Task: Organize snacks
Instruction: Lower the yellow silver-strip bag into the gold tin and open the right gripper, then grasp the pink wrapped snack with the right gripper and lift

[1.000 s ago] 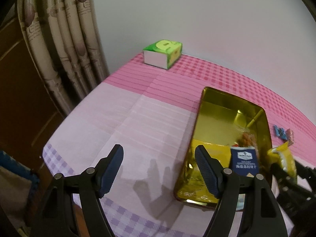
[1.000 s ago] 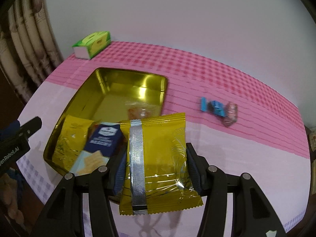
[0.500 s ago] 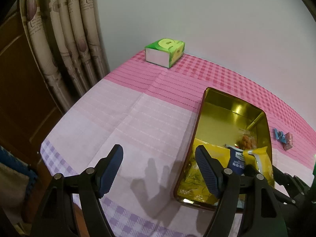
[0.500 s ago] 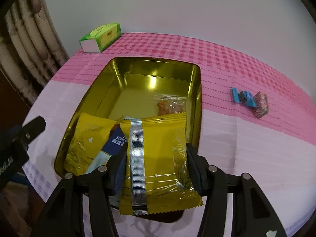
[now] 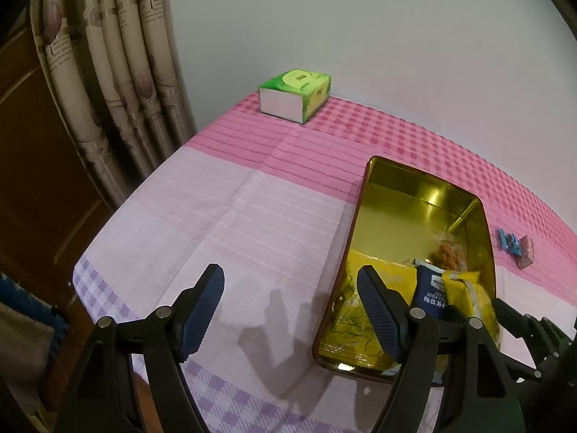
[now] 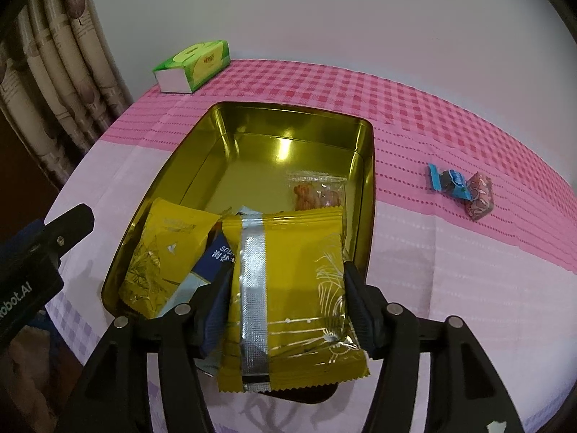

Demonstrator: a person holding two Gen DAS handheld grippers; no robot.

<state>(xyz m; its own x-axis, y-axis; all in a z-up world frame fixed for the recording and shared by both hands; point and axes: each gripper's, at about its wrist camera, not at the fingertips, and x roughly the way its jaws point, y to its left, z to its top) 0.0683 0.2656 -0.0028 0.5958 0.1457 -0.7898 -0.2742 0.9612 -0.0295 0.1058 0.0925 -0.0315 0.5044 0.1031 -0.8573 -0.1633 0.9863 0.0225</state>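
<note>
While the right hand-held gripper (image 6: pixel 285 301) is opening its jaws, the yellow snack packet (image 6: pixel 288 288) is lying between them, over the near end of the gold tin (image 6: pixel 366 195), and the pads are seeming to be just leaving its two side edges, so I am judging that the packet is being let go into the tin. It is looking like a light foil pouch, puffed with air, soft and easy to crush, and its shiny skin is probably slippery; a hold across the flat middle, from both side edges as now, is appearing the safest, because the crimped end and the silver seam (image 6: pixel 254 299) are giving little to press on. Beside it in the tin, a second yellow packet (image 6: pixel 167 252), a dark blue cracker packet (image 6: pixel 216 256) and a small clear bag (image 6: pixel 315 195) with orange pieces are already resting. On the pink tabletop (image 6: pixel 432 252), well apart from the tin, two wrapped candies (image 6: pixel 463 189) are waiting; they are small and stiff, and I am thinking they are needing a narrow pinch on the body, not on the twisted ends. The left hand-held gripper (image 5: pixel 290 310) is hanging with its jaws apart and nothing between them, just beside the tin. A green tissue box (image 5: pixel 295 93) is standing at the far edge
</note>
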